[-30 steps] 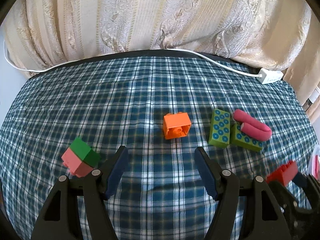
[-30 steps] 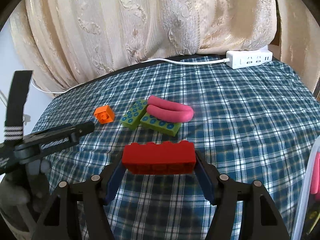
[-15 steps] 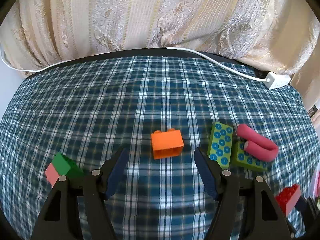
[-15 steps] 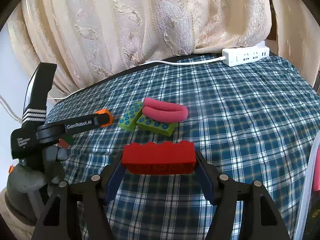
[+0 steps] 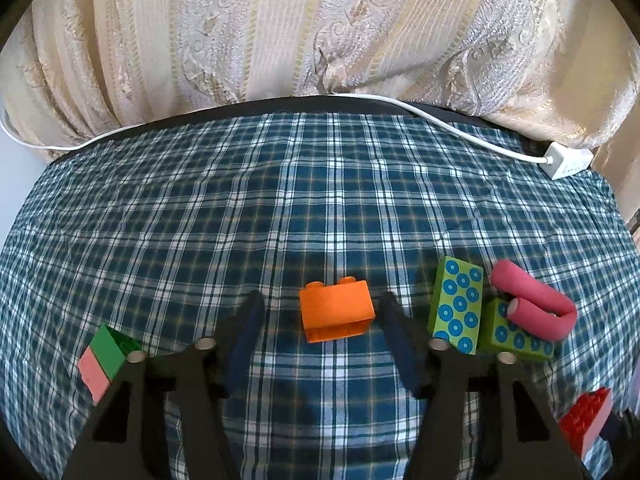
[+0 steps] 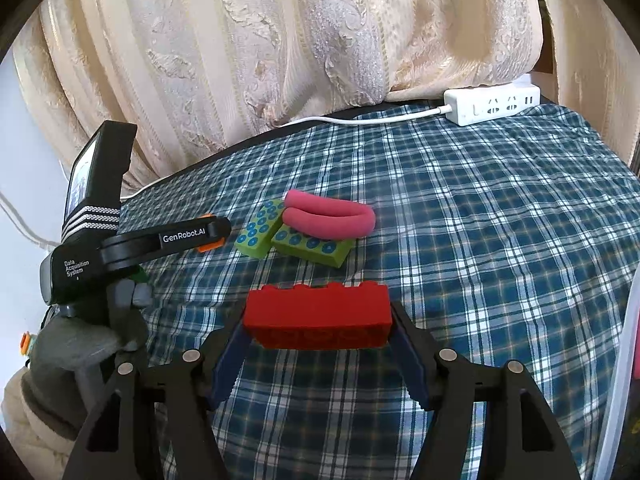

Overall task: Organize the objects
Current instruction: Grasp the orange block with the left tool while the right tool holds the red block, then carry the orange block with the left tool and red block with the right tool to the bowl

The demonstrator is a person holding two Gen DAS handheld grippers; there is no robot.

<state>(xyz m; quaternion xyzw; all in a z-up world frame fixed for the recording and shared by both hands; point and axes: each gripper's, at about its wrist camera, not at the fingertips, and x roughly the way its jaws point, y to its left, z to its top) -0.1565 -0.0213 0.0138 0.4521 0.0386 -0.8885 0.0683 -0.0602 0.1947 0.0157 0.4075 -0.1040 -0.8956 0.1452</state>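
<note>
Closing in since earlier, the left gripper (image 5: 320, 320) straddles the orange brick (image 5: 337, 312) on the plaid desk (image 5: 280, 208), fingers not yet touching. Right gripper (image 6: 318, 334) clamps the red brick (image 6: 318, 316). Only the right view shows a clear bin's rim (image 6: 624, 360), contents unclear.

Left gripper (image 5: 320, 320) jaws just closing, still apart; right gripper (image 6: 318, 320) clamped

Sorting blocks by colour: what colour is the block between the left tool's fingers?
Orange block, clearest in the left wrist view.
</note>
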